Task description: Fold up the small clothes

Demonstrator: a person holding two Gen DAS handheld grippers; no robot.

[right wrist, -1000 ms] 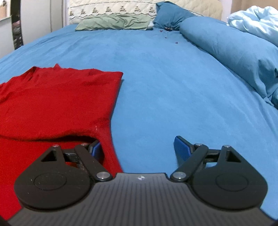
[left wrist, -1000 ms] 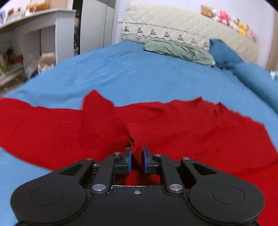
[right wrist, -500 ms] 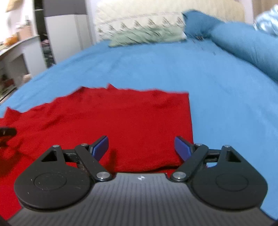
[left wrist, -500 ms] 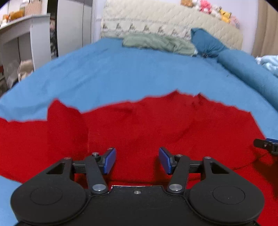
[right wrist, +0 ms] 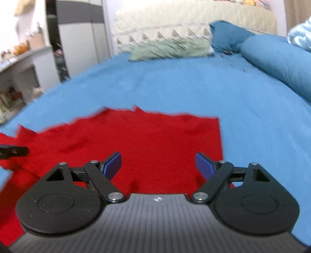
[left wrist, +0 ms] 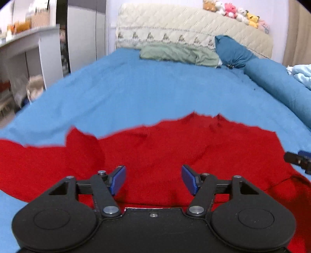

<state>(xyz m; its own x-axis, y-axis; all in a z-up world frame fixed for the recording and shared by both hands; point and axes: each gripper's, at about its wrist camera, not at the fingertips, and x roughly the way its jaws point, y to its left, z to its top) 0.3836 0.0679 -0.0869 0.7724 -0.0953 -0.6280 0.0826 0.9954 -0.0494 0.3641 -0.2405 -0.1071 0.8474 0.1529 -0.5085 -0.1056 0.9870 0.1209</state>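
Observation:
A red knit garment [left wrist: 155, 148] lies spread on the blue bedsheet [left wrist: 147, 87], one part folded over itself. My left gripper [left wrist: 153, 180] hovers above its near middle; its jaws are opening and nothing is between the blue pads. In the right wrist view the same red garment [right wrist: 147, 140] shows a straight right edge. My right gripper [right wrist: 158, 165] is open above that right part, holding nothing. A fingertip of the right gripper [left wrist: 299, 158] shows at the right edge of the left wrist view, and the left gripper's tip [right wrist: 13, 150] at the left edge of the right view.
A green pillow [left wrist: 178, 54] and a dark blue pillow [left wrist: 233, 51] lie at the cream headboard [left wrist: 194, 25], with plush toys [left wrist: 233, 9] on top. A long blue bolster [left wrist: 278, 85] runs along the right. White shelves [left wrist: 29, 50] stand left of the bed.
My left gripper let go of the red cloth, its jaws spread wide, and it rose. My right gripper stayed open, lifted and swung left over the garment.

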